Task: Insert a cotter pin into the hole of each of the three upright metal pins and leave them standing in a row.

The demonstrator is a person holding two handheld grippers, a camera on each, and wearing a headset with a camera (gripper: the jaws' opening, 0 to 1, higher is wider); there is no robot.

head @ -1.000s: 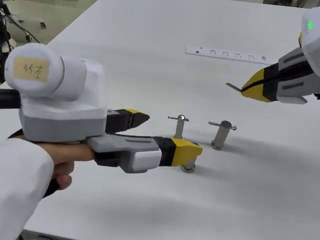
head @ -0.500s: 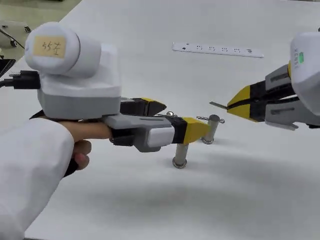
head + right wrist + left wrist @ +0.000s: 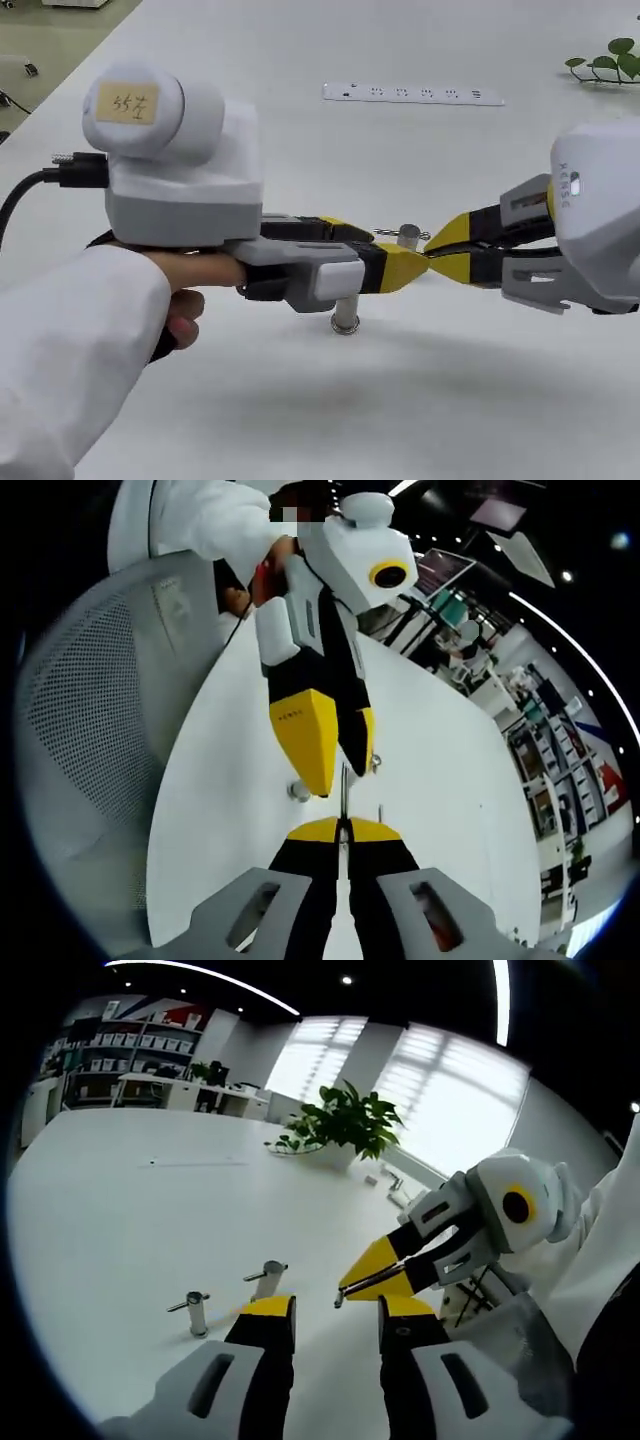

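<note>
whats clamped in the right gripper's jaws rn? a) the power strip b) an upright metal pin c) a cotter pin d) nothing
C: the right gripper is shut on a thin cotter pin, which sticks out past its yellow tips.

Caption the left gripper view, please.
Right gripper holds a cotter pin near the open left gripper; two fitted metal pins stand behind.

Left gripper (image 3: 337, 1308): grey moulded body, white side panel, black jaws, yellow tips.
Right gripper (image 3: 343, 828): same build; grey body, black jaws, yellow tips.
Left sleeve (image 3: 70, 360): white, long, loose at the cuff.
Right sleeve (image 3: 610, 1240): white, creased.
Cable (image 3: 25, 200): black, round; black plug with a small metal screw.
</note>
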